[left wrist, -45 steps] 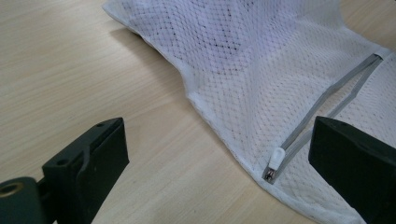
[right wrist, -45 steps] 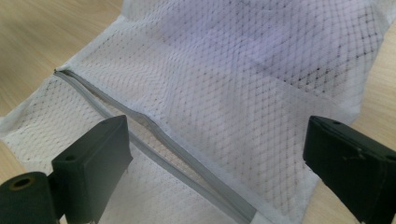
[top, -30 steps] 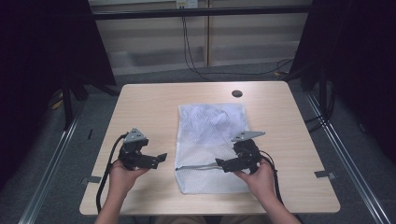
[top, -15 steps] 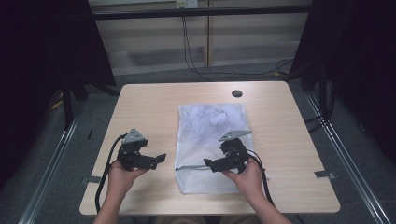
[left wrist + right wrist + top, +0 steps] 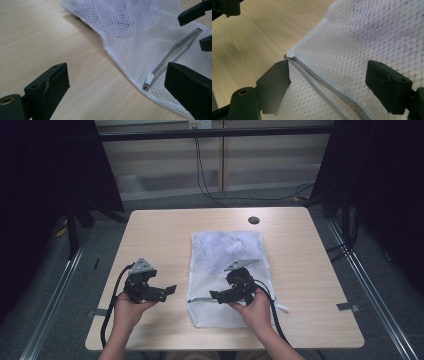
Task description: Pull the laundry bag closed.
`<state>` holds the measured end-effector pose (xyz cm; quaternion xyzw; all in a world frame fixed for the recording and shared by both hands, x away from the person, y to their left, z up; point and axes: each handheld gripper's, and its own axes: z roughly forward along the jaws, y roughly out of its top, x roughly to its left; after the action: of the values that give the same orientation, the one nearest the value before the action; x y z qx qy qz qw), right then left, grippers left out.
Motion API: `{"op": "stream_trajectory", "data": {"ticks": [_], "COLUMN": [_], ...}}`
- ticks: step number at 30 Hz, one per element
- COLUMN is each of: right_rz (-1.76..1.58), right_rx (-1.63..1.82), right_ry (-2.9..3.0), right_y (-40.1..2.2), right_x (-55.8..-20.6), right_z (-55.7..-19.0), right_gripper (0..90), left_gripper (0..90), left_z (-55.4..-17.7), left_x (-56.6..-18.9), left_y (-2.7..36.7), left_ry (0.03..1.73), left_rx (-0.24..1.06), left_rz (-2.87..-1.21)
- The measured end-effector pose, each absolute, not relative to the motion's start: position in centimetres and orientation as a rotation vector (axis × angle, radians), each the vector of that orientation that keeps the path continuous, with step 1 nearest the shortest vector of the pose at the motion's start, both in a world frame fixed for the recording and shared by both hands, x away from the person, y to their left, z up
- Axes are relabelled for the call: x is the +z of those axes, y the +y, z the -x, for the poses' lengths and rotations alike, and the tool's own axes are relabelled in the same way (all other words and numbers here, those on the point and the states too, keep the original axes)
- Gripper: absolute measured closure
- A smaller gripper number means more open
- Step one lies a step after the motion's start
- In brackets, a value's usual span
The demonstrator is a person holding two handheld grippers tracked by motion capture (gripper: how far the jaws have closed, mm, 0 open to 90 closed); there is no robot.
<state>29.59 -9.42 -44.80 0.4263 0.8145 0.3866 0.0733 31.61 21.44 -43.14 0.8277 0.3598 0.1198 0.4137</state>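
Mesh laundry bag (image 5: 227, 270) flat on the worktop (image 5: 160, 235).
Right tongs (image 5: 216, 294) gape over its zipper (image 5: 322, 82), jaws just narrowing, gripping nothing; left tongs (image 5: 170, 290) open beside it.

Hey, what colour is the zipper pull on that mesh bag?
White, with a silvery metal slider; the zipper pull on the mesh bag shows best in the left gripper view.

I see a light wooden table (image 5: 165, 230) with a dark round hole (image 5: 254, 220) near its far right edge. A white mesh laundry bag (image 5: 220, 255) lies flat right of centre, its zipper (image 5: 172, 53) along the near end.
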Motion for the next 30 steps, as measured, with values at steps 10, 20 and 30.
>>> {"op": "stream_trajectory", "data": {"ticks": [10,20,30], "right_rz": [-1.284,-1.295,-1.315], "right_rx": [1.184,1.192,1.239], "right_ry": [2.495,2.531,2.551], "right_y": [-8.5,-7.7,-6.8], "right_x": [-45.2,-45.5,-45.5], "right_z": [-29.9,-30.2,-30.7], "right_gripper": [24.2,26.4,29.0], "left_gripper": [6.0,5.9,5.9], "left_z": [-31.6,-31.6,-31.7], "left_x": [-43.2,-43.2,-43.3], "left_y": [21.3,21.6,21.5], "left_ry": [0.900,0.907,0.908], "left_rx": [0.298,0.308,0.300], "left_rz": [-2.087,-2.091,-2.092]}}
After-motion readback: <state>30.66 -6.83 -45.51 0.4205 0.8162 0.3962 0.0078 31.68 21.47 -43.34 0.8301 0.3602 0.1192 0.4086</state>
